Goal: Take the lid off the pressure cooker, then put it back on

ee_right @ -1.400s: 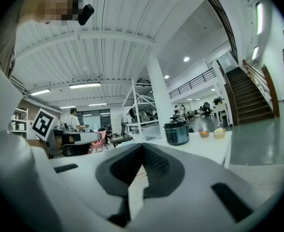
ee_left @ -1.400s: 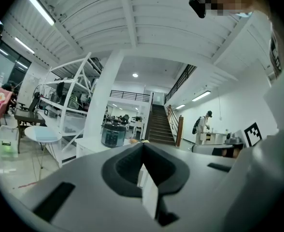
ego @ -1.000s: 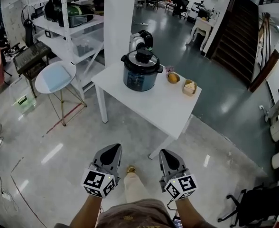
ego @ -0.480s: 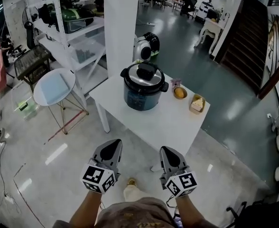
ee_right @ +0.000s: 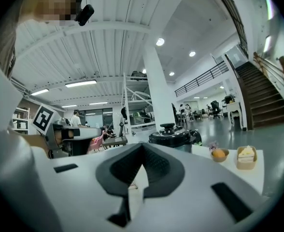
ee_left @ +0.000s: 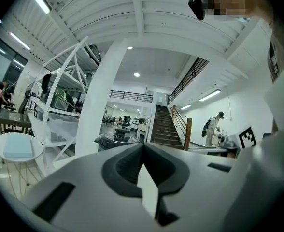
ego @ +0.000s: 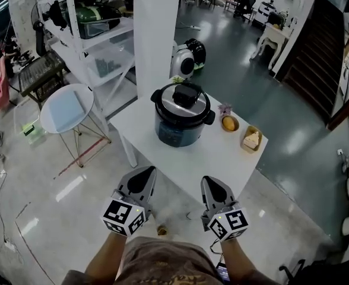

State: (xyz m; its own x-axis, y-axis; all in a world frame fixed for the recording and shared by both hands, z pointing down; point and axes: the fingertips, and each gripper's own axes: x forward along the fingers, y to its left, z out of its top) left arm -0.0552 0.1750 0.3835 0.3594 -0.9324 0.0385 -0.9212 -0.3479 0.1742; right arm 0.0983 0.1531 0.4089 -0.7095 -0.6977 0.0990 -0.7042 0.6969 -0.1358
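The head view alone takes in the whole layout from above. The pressure cooker (ego: 182, 116) stands in the centre of the frame on the far end of a white table (ego: 213, 159). Its lid (ego: 185, 101) is seated on top. The left gripper (ego: 145, 171) and right gripper (ego: 208, 181) sit side by side in the lower middle, at the table's near edge and well apart from the cooker.

Each gripper view shows its own jaws pressed together at the tips with nothing between them, and both point towards the table. In the left gripper view the cooker is only a dark shape just above the jaws. Right of it are a staircase (ee_left: 163, 127) and a person with a backpack (ee_left: 212, 129). The right gripper view shows the cooker side-on at centre right. Further right on the tabletop it also shows a bowl (ee_right: 220, 154) holding something orange and a small container (ee_right: 246, 157).

The cooker stands upright with its axis vertical and the black lid knob uppermost. In the head view its two side handles stick out along a line from upper left to lower right. A white pillar (ego: 156, 34) rises just behind it, and a round stool (ego: 66, 105) stands at the left.
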